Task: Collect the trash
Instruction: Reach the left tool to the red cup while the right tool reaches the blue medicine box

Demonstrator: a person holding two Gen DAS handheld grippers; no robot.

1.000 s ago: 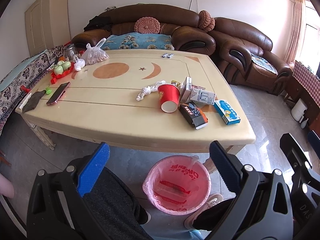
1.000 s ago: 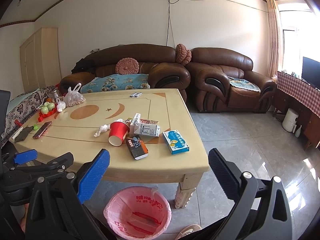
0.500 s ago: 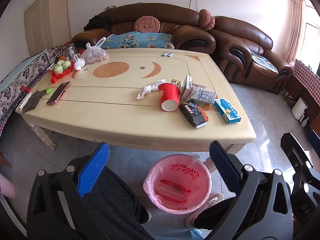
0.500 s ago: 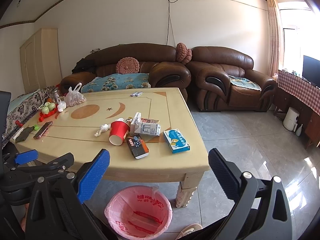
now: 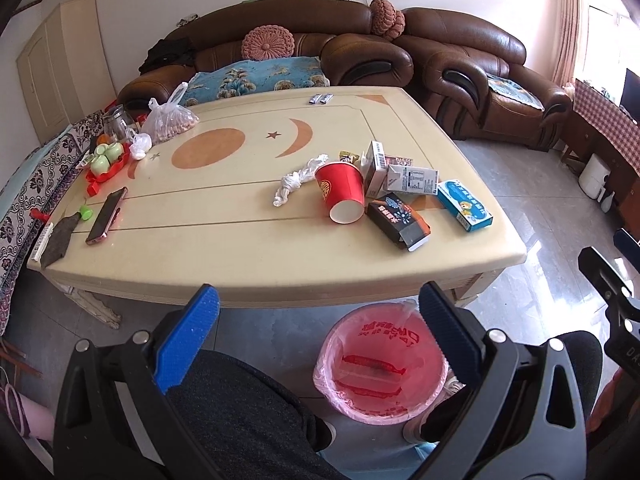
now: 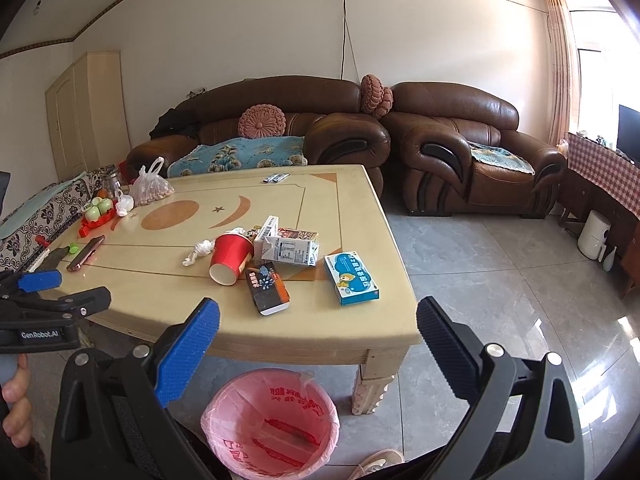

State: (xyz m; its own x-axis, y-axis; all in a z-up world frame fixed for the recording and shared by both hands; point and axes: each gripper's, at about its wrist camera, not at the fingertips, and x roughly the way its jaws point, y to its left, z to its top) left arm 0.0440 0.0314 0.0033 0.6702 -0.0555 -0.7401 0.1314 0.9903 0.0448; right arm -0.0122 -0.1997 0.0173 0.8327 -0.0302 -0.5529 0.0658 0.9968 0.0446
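On the table [image 5: 224, 248] ahead of me the trash sits in one cluster toward the right half, with the pink-lined bin [image 5: 382, 368] on the floor just below the near edge. Working left to right, leave the phone [image 5: 106, 216] and the fruit tray [image 5: 105, 160] at the far left alone; I judge these to be household items, not trash.

Procedure for the first pick:
1. Start with the crumpled white wrapper [image 5: 300, 179], the leftmost piece. It is soft, so close on its bulk, not its tail.
2. Next, the red paper cup [image 5: 342, 192] lying on its side, mouth toward me. Pinch across the rim lightly; it will likely crush.
3. Then the white cartons [image 5: 400, 176], which touch the cup, and the dark box [image 5: 398, 220] just in front of them.
4. Last, the blue box [image 5: 464, 205] at the right, slightly apart from the rest.

Carry each piece over the near edge and release above the bin.

Claw status: my left gripper [image 5: 316, 324] has its jaws spread wide, holding and touching nothing, short of the table. My right gripper [image 6: 316, 328] is likewise spread wide and empty, hovering before the near edge.
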